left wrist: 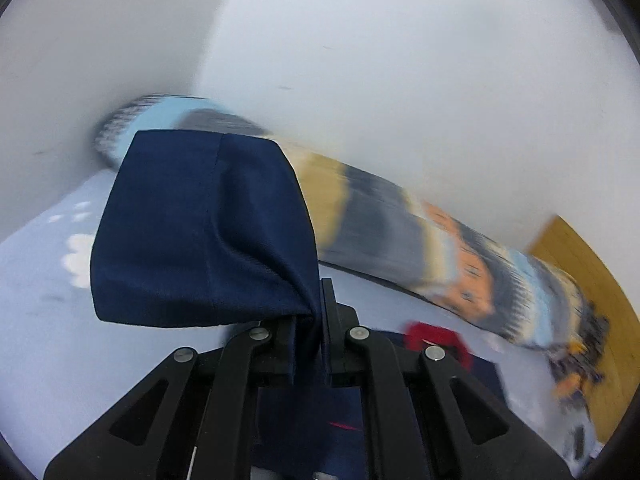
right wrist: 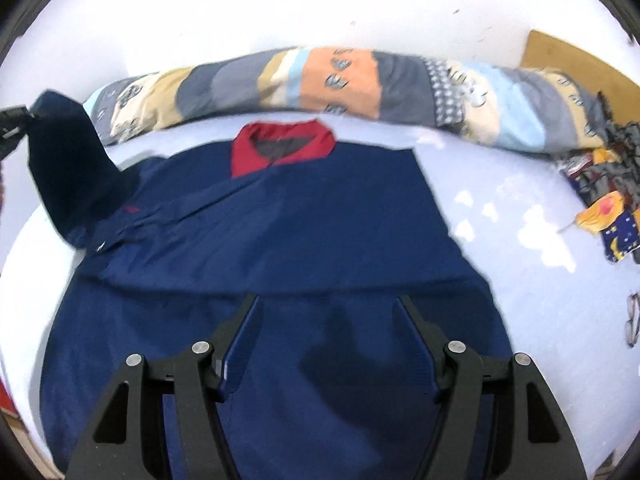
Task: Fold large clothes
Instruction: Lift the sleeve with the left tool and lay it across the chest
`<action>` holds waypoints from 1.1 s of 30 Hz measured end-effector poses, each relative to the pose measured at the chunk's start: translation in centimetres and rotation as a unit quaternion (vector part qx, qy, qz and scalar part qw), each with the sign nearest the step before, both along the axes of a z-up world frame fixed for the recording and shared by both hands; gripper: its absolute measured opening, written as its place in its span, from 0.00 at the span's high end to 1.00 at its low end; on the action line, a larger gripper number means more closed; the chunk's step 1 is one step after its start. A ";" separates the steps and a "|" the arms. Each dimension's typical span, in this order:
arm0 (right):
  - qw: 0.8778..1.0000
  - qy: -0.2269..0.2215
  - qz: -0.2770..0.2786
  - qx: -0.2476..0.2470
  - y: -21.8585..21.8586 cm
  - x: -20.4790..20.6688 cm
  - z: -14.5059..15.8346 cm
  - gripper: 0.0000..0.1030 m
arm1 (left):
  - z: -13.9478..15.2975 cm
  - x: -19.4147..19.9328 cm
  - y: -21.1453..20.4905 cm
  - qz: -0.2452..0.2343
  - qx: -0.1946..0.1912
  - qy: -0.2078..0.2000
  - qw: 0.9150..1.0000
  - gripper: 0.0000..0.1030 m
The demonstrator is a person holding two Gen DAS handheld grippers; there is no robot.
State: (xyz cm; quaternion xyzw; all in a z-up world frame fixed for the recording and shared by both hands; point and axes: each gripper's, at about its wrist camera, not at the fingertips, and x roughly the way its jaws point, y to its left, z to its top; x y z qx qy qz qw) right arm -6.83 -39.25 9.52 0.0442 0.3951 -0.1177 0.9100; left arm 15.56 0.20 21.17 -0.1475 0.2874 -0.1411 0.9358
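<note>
Left wrist view is showing the left tool (left wrist: 310, 320) pinching a navy sleeve (left wrist: 200, 232), its smooth woven cloth bunching into creases at the closed jaws. Right wrist view is showing the shirt (right wrist: 280, 240) lying flat on the pale bed (right wrist: 540, 300), its red collar (right wrist: 280, 144) toward a patchwork quilt roll (right wrist: 340, 80). Above the shirt's lower part, the right tool (right wrist: 326, 308) is hovering wide open, gripping nothing.
</note>
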 end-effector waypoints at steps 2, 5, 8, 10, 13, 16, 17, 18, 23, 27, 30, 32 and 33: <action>1.000 -0.010 -0.007 0.017 -0.9 -0.8 0.4 0.33 | 1.0 -1.0 -3.4 -0.024 0.011 0.007 1.000 0.93; 0.999 -0.028 -0.025 0.027 -2.6 -2.2 1.3 0.33 | 2.0 -2.3 -9.3 -0.065 0.019 0.020 0.998 0.93; 0.998 -0.044 -0.044 0.029 -4.4 -3.5 2.3 0.33 | 2.0 -3.4 -15.7 -0.101 0.016 0.039 0.994 0.93; 0.997 -0.053 -0.058 0.027 -5.5 -4.3 2.8 0.33 | 1.5 -4.6 -19.4 -0.121 0.017 0.050 0.991 0.93; 0.995 -0.068 -0.075 0.024 -7.4 -5.7 3.6 0.33 | 0.1 -6.8 -25.5 -0.147 0.027 0.061 0.987 0.93; 0.992 -0.080 -0.091 0.031 -9.0 -6.9 4.2 0.33 | -2.3 -8.8 -31.8 -0.168 0.051 0.072 0.982 0.93; 0.991 -0.084 -0.097 0.038 -9.7 -7.3 4.3 0.33 | -3.3 -9.6 -33.7 -0.167 0.072 0.071 0.981 0.93; 0.991 -0.085 -0.098 0.041 -10.1 -7.6 4.4 0.33 | -4.6 -10.4 -35.6 -0.162 0.099 0.069 0.979 0.93; 0.989 -0.096 -0.101 0.040 -11.5 -9.3 5.0 0.33 | -12.6 -11.5 -41.2 -0.144 0.195 0.101 0.965 0.93; 0.987 -0.103 -0.109 0.054 -12.6 -10.1 5.2 0.33 | -16.8 -12.6 -43.6 -0.153 0.243 0.111 0.951 0.90; 0.988 -0.096 -0.107 0.052 -12.8 -9.9 5.0 0.33 | -17.9 -13.8 -45.0 -0.167 0.291 0.092 0.937 0.74; 0.987 -0.090 -0.112 0.066 -13.2 -9.2 4.6 0.33 | -18.2 -14.7 -46.1 -0.180 0.316 0.067 0.929 0.65; 0.987 -0.089 -0.114 0.074 -13.4 -8.9 4.4 0.33 | -18.2 -15.0 -46.3 -0.185 0.324 0.064 0.926 0.53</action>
